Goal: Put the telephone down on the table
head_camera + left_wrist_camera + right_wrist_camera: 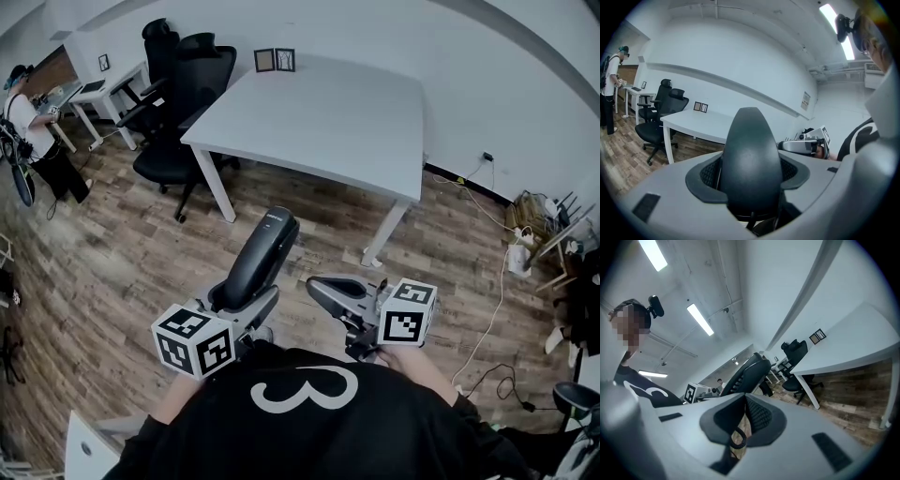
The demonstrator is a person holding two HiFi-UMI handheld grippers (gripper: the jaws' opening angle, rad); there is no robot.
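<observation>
A black telephone handset (263, 253) stands tilted up and forward over the wooden floor, short of the white table (319, 117). My left gripper (246, 302) is shut on its lower end. In the left gripper view the handset (751, 164) fills the space between the jaws of that gripper (750, 180), the pads pressing on both its sides. My right gripper (317, 287) hangs level just right of the handset, jaws together and apart from it. In the right gripper view this gripper (744, 398) has its pads meeting at the tips, and the handset (750, 373) rises beyond them.
Two small picture frames (275, 60) stand at the table's far edge. Black office chairs (178, 103) crowd its left side. A person (33, 127) stands at a desk far left. Cables and a power strip (518, 258) lie on the floor at the right.
</observation>
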